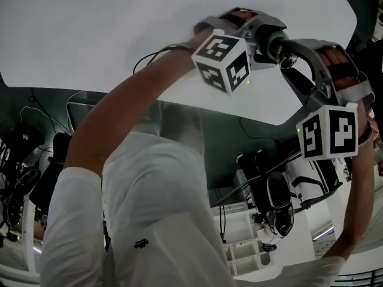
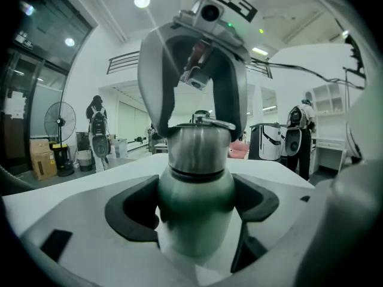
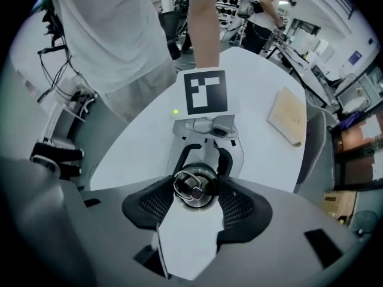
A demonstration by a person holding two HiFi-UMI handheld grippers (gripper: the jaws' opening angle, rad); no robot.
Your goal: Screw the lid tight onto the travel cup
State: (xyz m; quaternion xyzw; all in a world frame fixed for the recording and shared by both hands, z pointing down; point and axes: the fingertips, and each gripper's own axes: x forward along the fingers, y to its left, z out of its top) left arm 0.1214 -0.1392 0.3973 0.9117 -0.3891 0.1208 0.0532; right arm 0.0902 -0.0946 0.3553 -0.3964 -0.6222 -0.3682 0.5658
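Head view: you have both tools meeting over the white table [image 1: 90, 28]. The left gripper [image 2: 195, 205] clamps the cup [image 2: 194, 184] by its body and holds it upright, presumably so it cannot turn. The right gripper [image 3: 194, 203] reaches down from above. Its jaws are fairly wide, pads against both sides of the lid [image 3: 194, 187] on the cup's neck, placed to twist it.

The travel cup [image 2: 195, 202] is brushed satin metal, its lid [image 3: 194, 190] glossier polished metal, the table [image 1: 119, 28] smooth and matt.
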